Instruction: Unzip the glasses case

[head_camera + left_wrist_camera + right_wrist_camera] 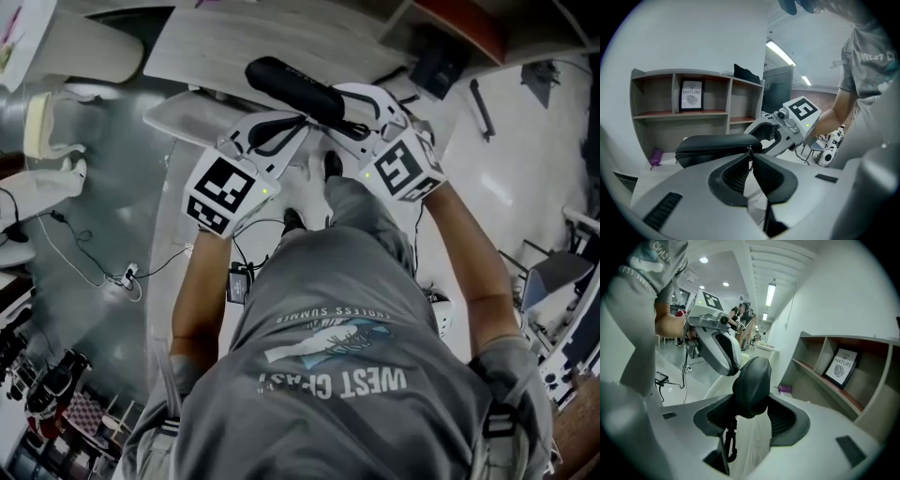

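A black zipped glasses case (292, 86) hangs in the air over the light wooden table (234, 42), held between both grippers. My right gripper (750, 416) is shut across one rounded end of the case (752, 380), and a black clip (728, 446) dangles below it. My left gripper (750, 157) has its pads pinched together on the small metal zipper pull (749, 151) on the long side of the case (717, 146). In the head view the left gripper (302, 122) and right gripper (345, 114) meet under the case, in front of the person's body.
A shelf unit with a framed print (692, 95) stands behind the table, and a purple item (655, 157) lies on the tabletop. Something black (746, 73) rests on top of the shelf. Cables and a power strip (127, 277) lie on the floor at left; a chair (553, 272) stands at right.
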Demonstrator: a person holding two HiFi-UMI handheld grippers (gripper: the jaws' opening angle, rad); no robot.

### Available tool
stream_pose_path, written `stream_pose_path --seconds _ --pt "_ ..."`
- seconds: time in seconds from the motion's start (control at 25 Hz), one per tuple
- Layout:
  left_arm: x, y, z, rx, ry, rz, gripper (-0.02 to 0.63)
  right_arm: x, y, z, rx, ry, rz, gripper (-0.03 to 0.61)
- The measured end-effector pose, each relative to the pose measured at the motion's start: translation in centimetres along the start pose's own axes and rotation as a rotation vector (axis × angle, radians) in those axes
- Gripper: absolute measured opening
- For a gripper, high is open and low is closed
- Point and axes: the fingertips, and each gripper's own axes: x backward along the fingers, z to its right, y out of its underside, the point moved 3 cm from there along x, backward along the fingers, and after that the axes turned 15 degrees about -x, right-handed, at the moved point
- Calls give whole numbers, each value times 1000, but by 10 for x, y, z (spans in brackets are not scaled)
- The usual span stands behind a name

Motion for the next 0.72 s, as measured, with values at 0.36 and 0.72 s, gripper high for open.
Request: stream_pose_path --seconds 0.36,0.72 --pt "-8 41 -30 138 -40 -45 6 -42 86 34 38 -39 -117 233" --pt "16 80 -82 253 -162 -66 6 -105 174 72 85 -55 -260 233"
